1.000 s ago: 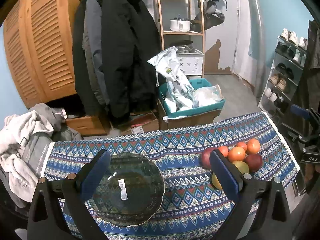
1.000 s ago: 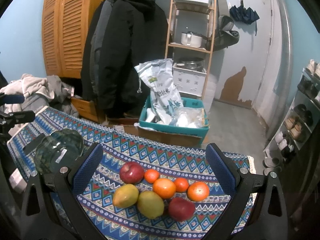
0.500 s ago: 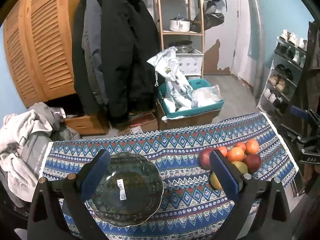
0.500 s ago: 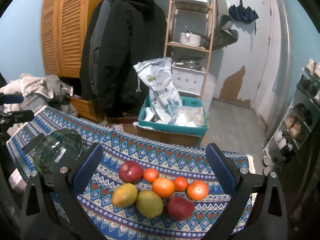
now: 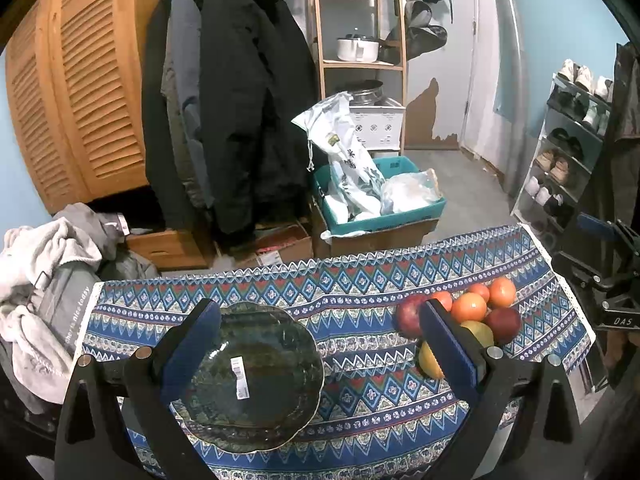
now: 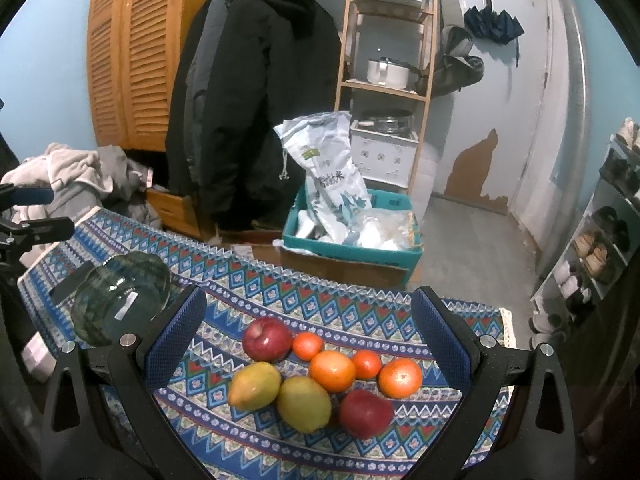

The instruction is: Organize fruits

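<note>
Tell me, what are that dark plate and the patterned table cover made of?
The plate looks like tinted glass: glossy, see-through, with a scalloped rim and a sticker showing. The table cover seems woven fabric, matte, with a pale trimmed edge; the exact fibre is unclear.

L wrist cam over plate (image 5: pixel 256 376), R over fruit pile (image 6: pixel 320 376) (both face room); share tablecloth (image 5: pixel 360 292).

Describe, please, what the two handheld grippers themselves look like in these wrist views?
The left gripper and right gripper look alike: black angular frames with silver screws, each carrying two flat fingers faced with blue textured pads. White lettering "DAS" marks the right unit's body. No cables or sleeves show.
</note>
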`<state>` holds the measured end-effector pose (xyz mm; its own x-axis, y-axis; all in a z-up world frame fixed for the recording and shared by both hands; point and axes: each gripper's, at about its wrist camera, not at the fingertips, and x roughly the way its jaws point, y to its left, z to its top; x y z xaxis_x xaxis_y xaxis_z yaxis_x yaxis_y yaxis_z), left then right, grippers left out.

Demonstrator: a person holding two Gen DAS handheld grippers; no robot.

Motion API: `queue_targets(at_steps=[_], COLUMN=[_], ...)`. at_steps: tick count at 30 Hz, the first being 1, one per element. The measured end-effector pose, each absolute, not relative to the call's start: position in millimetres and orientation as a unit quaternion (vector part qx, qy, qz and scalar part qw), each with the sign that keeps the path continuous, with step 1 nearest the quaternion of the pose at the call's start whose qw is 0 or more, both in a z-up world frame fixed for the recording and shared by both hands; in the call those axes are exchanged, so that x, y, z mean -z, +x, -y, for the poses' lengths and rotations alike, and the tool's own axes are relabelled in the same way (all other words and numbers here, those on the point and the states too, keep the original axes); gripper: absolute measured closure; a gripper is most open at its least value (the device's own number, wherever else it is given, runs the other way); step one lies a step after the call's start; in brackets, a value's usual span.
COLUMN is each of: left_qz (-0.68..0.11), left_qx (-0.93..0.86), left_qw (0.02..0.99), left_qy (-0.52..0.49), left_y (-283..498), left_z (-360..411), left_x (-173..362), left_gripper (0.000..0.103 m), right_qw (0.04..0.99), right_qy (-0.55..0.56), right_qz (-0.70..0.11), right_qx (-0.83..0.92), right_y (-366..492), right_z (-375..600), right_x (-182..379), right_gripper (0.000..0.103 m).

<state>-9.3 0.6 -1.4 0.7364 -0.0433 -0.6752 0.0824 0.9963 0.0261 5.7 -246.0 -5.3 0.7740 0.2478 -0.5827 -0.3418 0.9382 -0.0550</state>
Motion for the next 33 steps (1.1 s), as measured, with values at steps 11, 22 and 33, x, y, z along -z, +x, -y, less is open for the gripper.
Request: queue_targets(at_steps=[11,22,33], left_qz=[-0.37,-0.378,-0.392], left_qx=[0.037,0.041,0.049], left_qw=[0.928,0.925,0.918], left_qy=[0.02,0.023,0.029], left_y=[-7,-3,2], left_z=[0,4,11], left_x=[5,10,20], left_gripper=[0.002,0.002,0.002], right_qw=[0.935,0.932,0.925], right_qy=[-0.072,-0.07,-0.075], right_qz=[-0.309,-0.318,-0.339], right_qx=[-0.157,-0.159,-0.153], right_y=[8,8,11], right_z=[251,255,263], right_x=[10,12,24], right_gripper=[0.003,0.003,0.003])
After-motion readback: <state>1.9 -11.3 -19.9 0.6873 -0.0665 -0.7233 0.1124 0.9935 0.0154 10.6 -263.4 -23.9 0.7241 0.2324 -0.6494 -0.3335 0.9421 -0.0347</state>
